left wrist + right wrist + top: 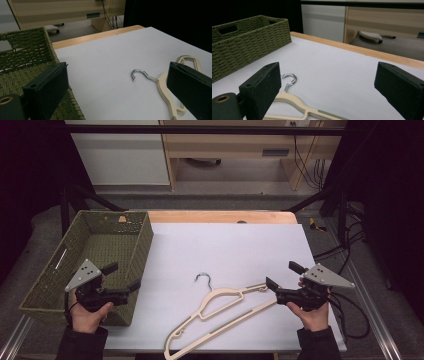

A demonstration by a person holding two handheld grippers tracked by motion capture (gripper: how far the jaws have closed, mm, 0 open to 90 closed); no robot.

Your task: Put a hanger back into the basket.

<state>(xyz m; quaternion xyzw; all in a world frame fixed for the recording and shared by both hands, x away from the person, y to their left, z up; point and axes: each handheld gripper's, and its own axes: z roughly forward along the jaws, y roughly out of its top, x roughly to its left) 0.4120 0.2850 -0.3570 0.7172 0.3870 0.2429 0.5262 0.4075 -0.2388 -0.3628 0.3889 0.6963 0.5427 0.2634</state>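
The cream hanger (220, 315) lies flat on the white worktop (225, 245), near the green wicker basket (50, 275). The right claw (282, 280) gapes beside its shoulder for pickup; the left claw (122, 277) waits open, empty.

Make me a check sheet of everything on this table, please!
Surface: white sheet over a wooden table, bare apart from the hanger.
Job's things: cream hanger with a metal hook, lying flat; green basket at the left edge, nothing seen inside.
Clutter: nothing seen.
Grippers: left gripper above the basket's near end, jaws open; right gripper by the hanger's right end, jaws open, holding nothing.
Cables: black cable trailing from the right gripper.
Surroundings: wooden cabinets and more wires behind.
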